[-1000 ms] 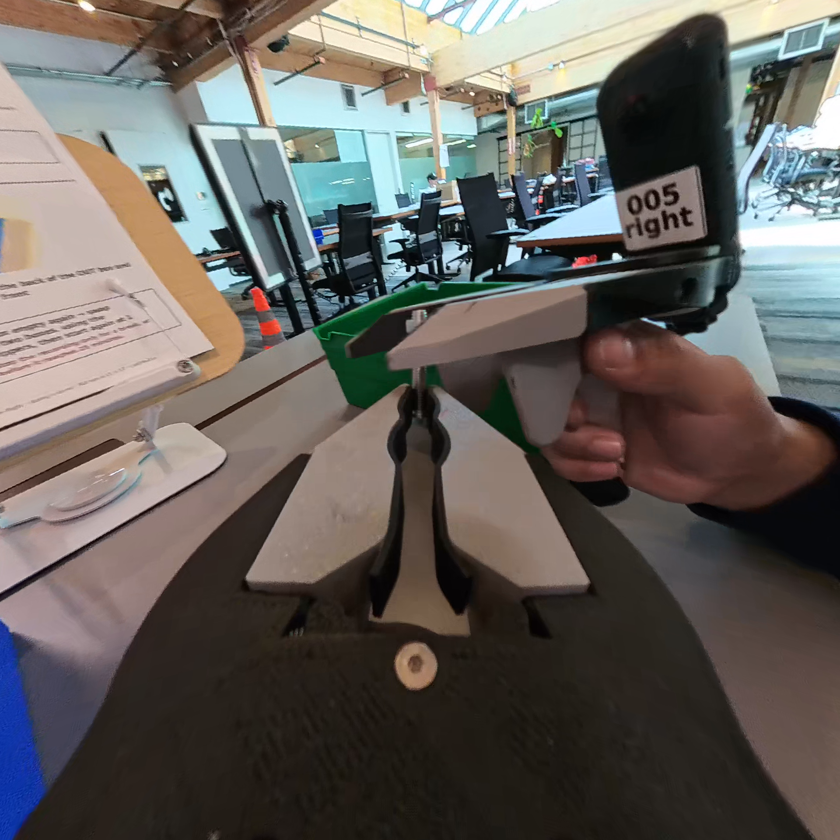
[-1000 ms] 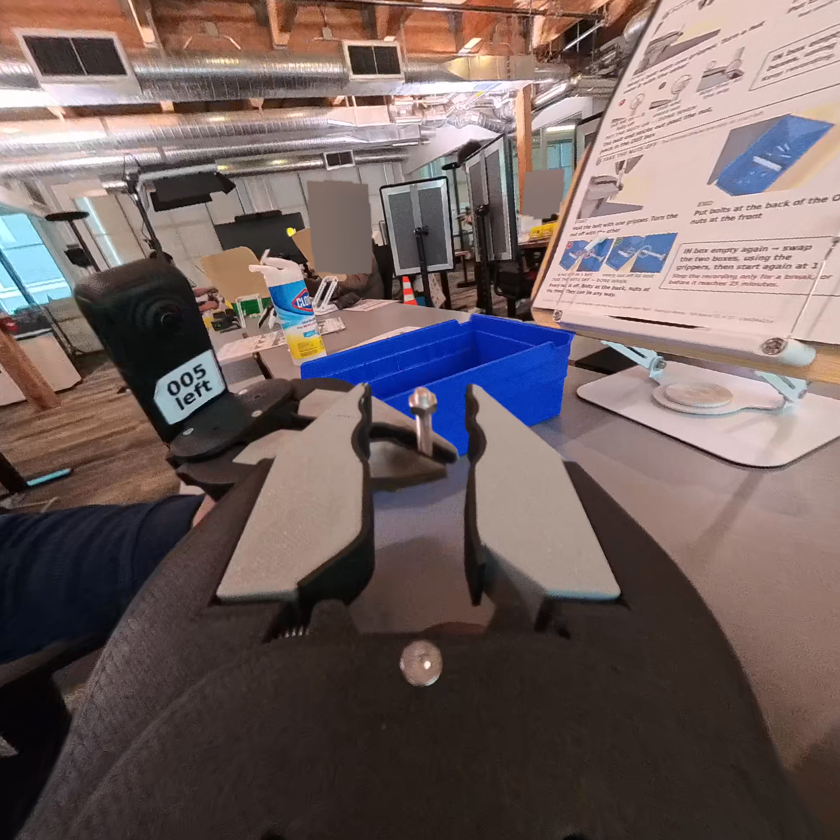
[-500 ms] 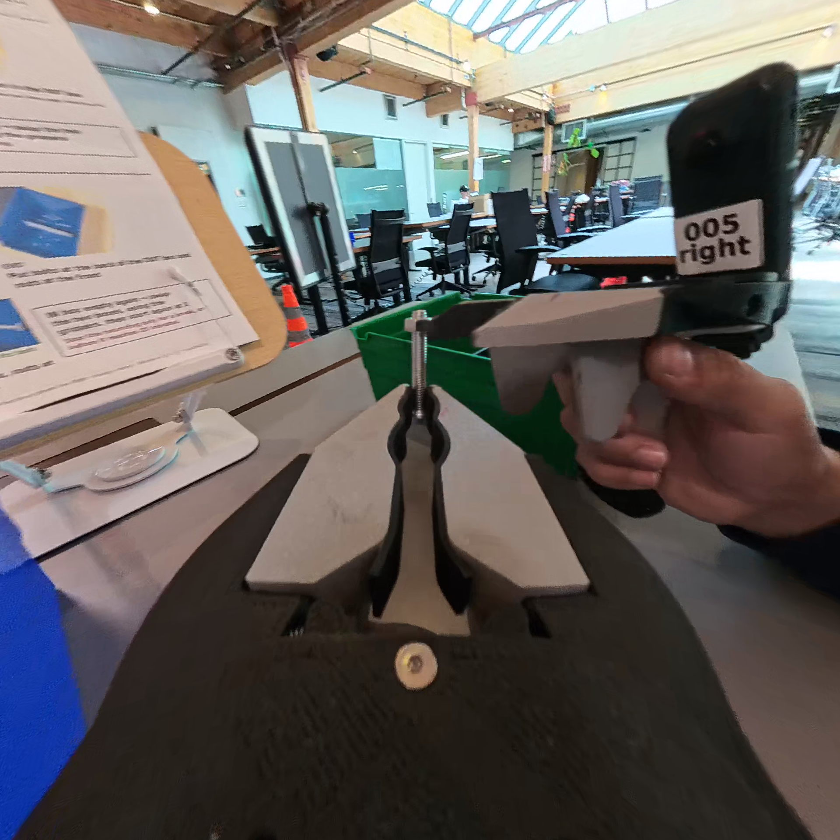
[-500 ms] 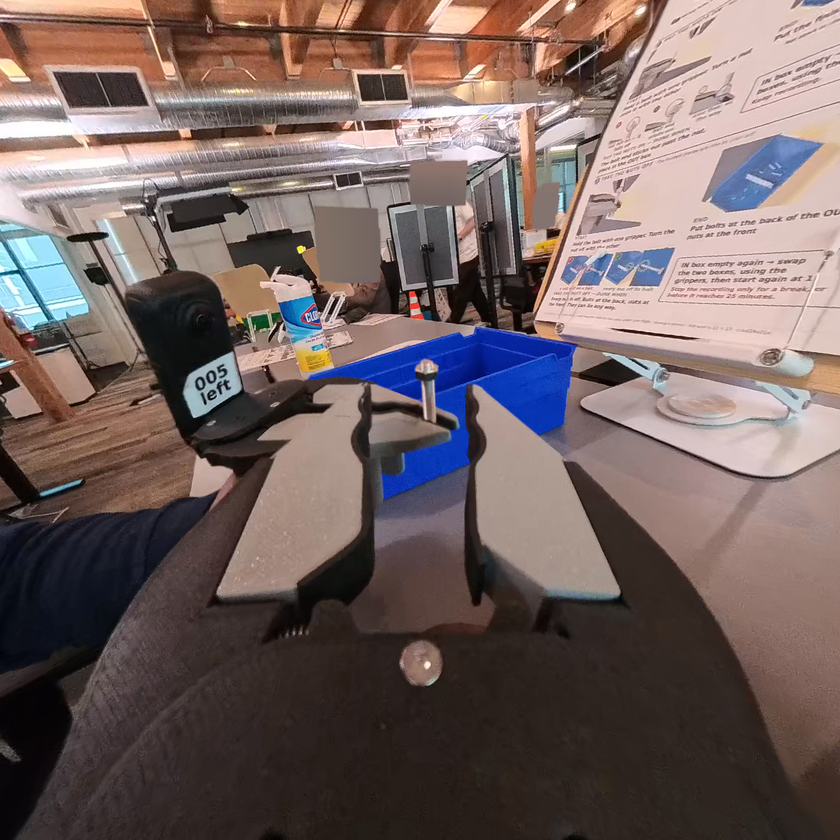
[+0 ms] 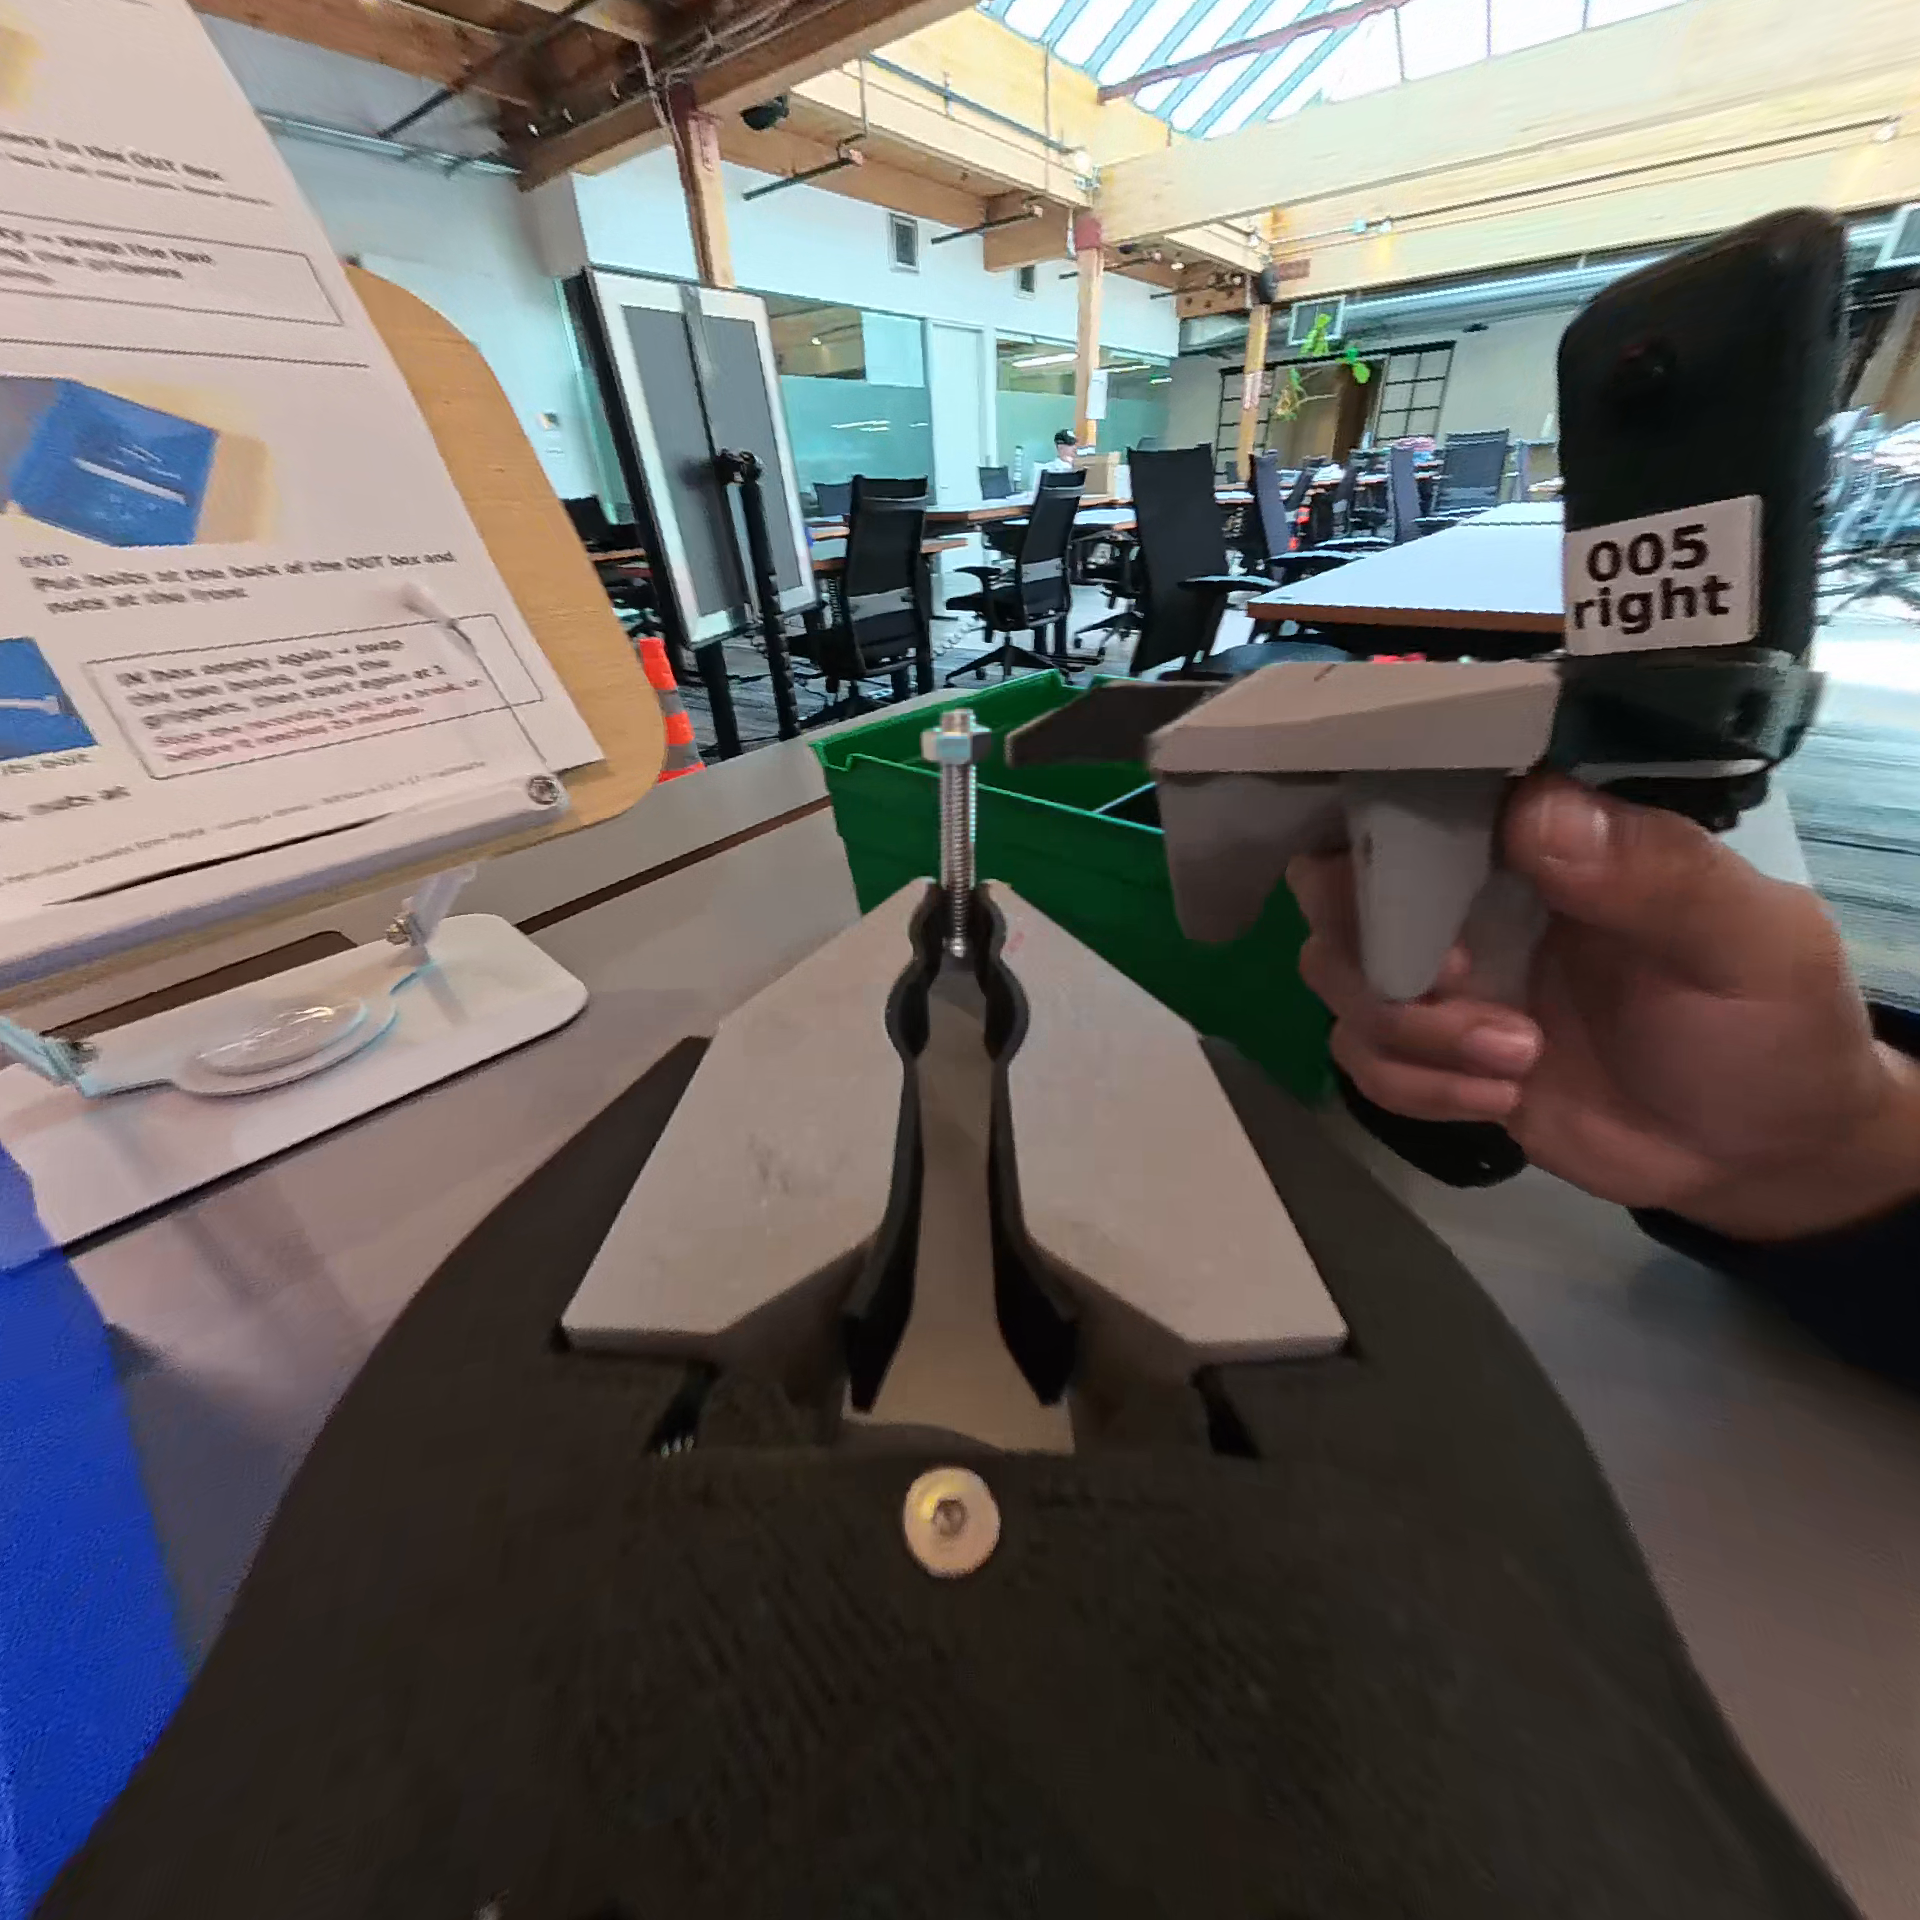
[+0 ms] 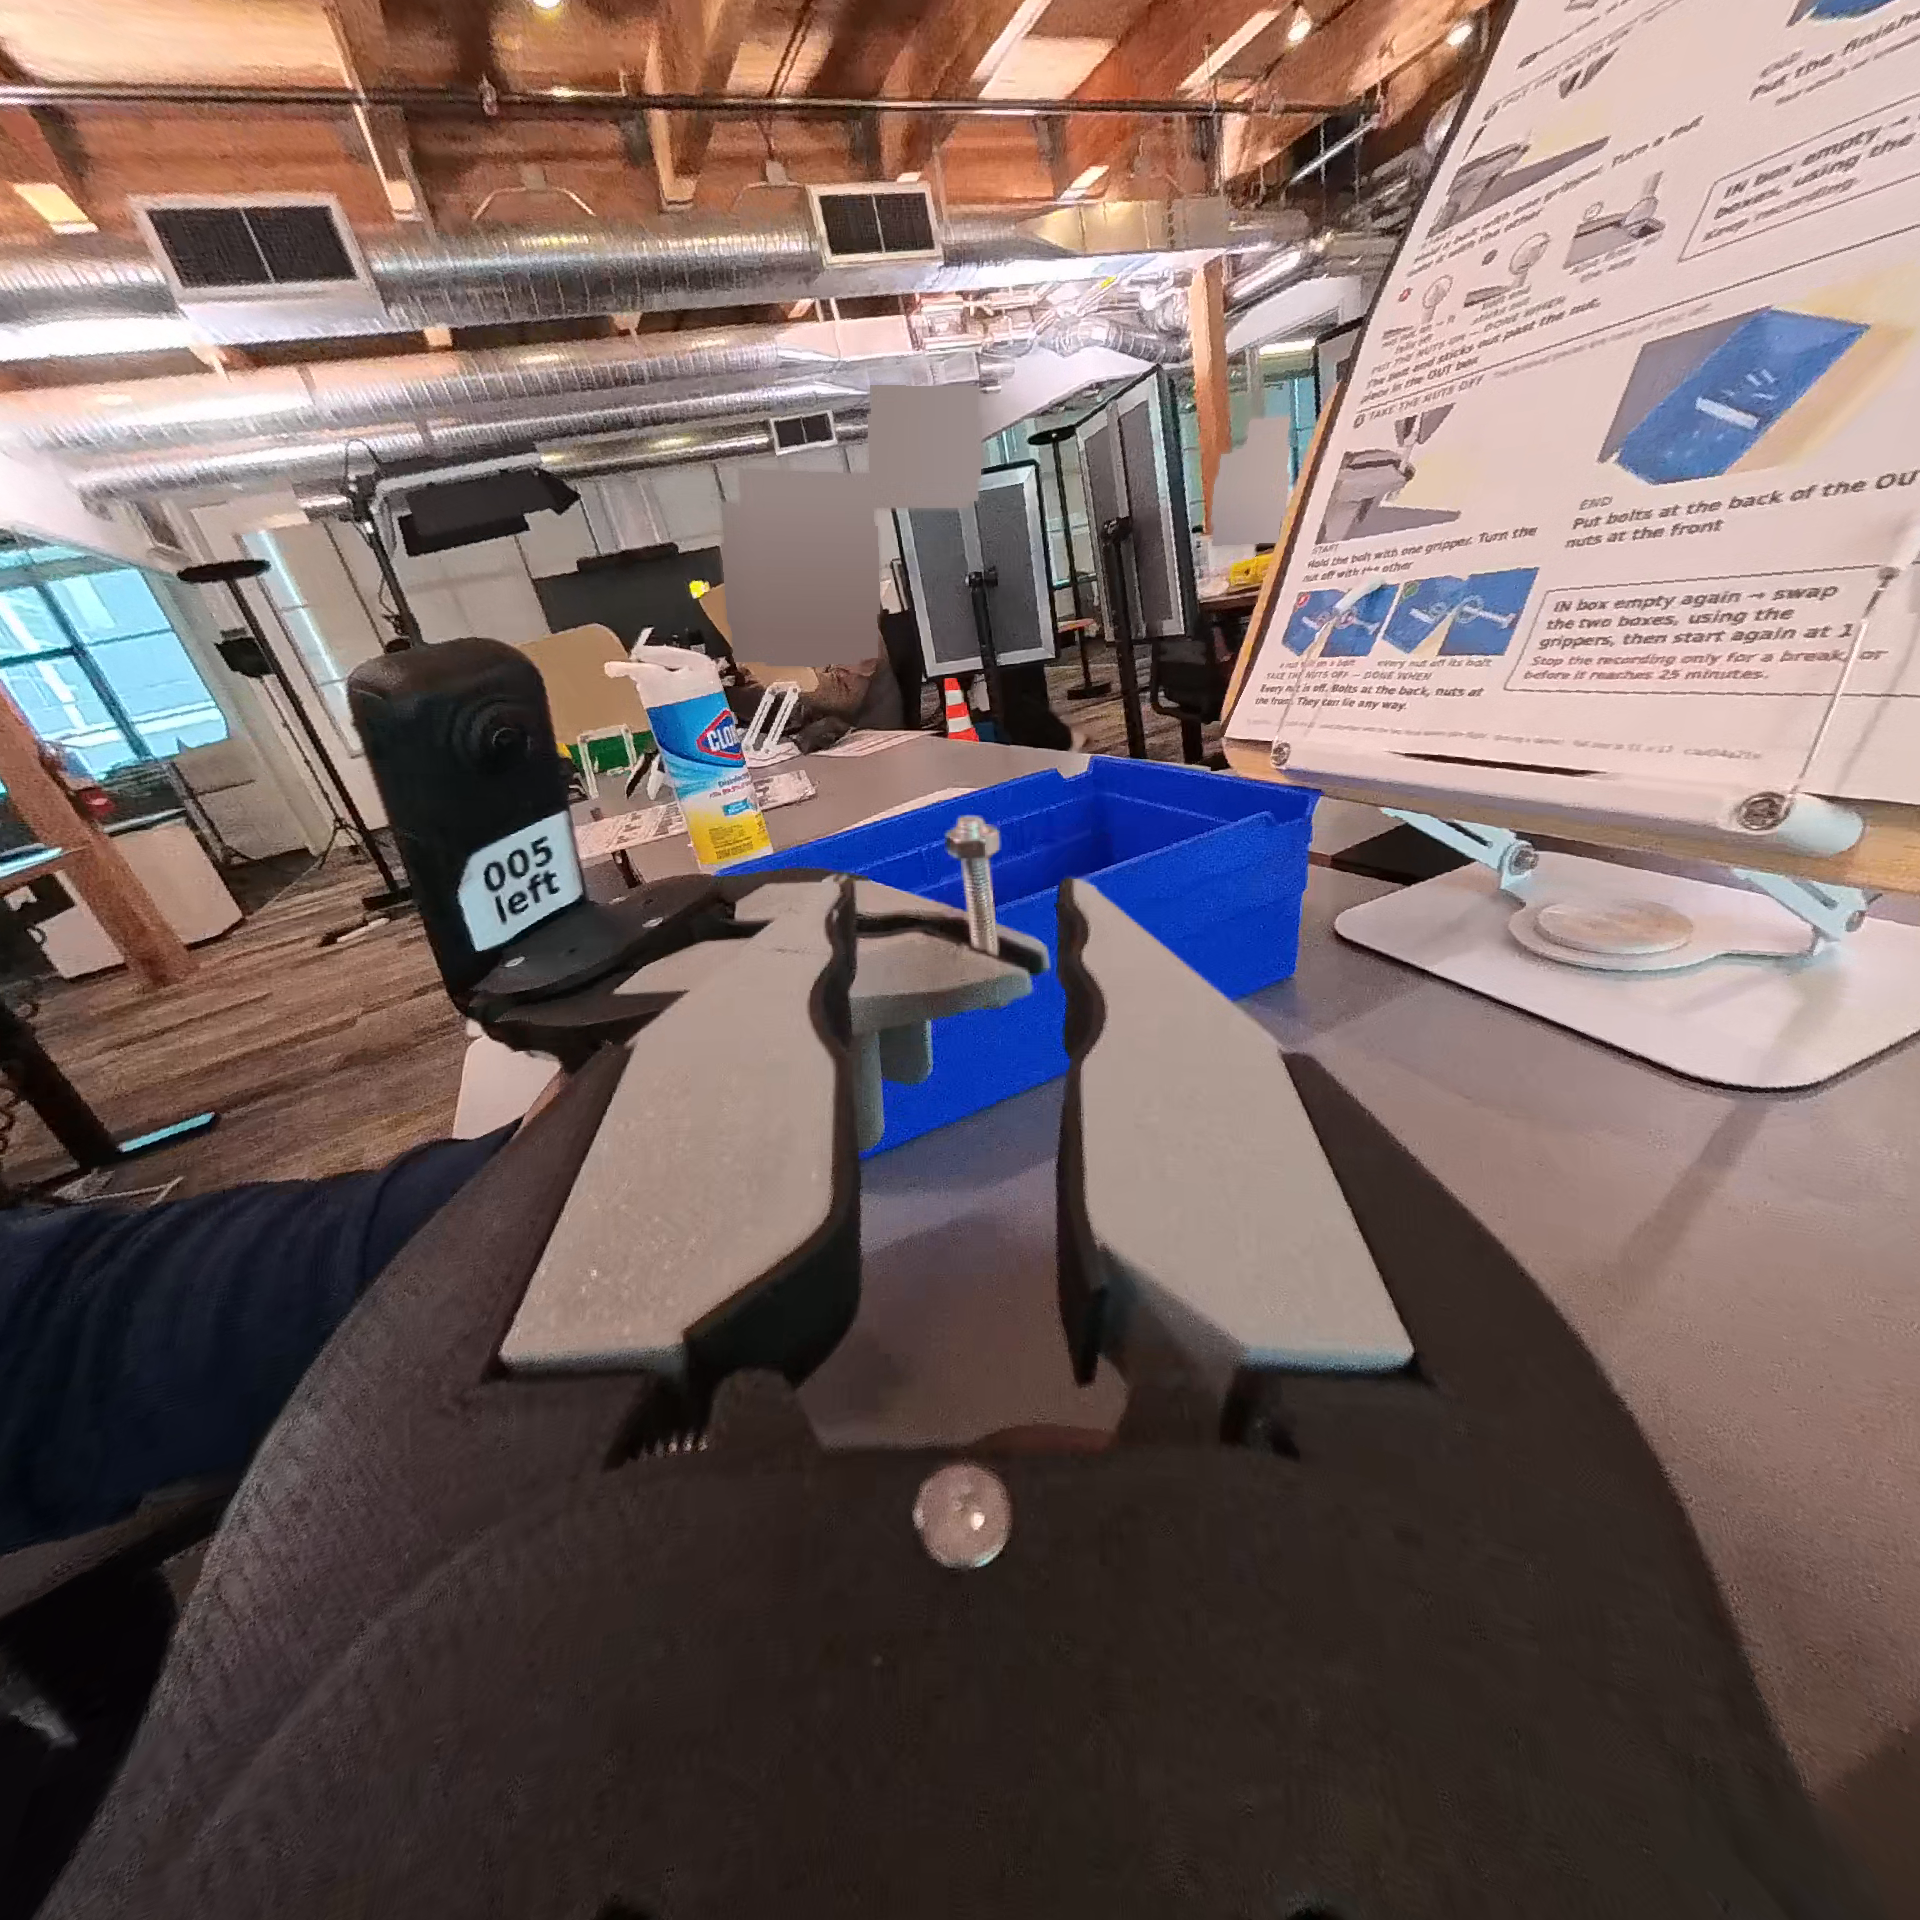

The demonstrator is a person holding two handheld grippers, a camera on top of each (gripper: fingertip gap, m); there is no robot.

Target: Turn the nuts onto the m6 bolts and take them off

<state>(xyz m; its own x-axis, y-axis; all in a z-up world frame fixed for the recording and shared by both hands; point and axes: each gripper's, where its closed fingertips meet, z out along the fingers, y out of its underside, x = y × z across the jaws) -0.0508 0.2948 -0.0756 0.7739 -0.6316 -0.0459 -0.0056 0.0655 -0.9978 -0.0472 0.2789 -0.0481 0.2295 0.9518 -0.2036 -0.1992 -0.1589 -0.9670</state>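
Note:
My left gripper point(image 5: 956, 920) is shut on the lower shaft of a silver M6 bolt point(image 5: 956, 831) and holds it upright above the table. A hex nut point(image 5: 958, 745) sits near the bolt's top end. My right gripper point(image 6: 951, 925) is open and empty, and it also shows in the left wrist view point(image 5: 1081, 727), level with the nut and a short way to its right, not touching. In the right wrist view the bolt point(image 6: 977, 899) and nut point(image 6: 971, 834) stand just beyond my open fingers, held by the left gripper point(image 6: 992, 961). The bolt's head is hidden.
A green bin point(image 5: 1039, 883) stands behind the bolt in the left wrist view. A blue bin point(image 6: 1164, 883) stands behind it in the right wrist view. A tilted instruction board on a white stand point(image 5: 312, 997) point(image 6: 1621, 935) is at the table's side. A wipes bottle point(image 6: 707, 769) stands farther back. My left and right fingertips are right by each other.
My right gripper has drawn back from the bolt's top, where its open fingers stood around the nut. The nut now shows clear of it. The left gripper still holds the bolt.

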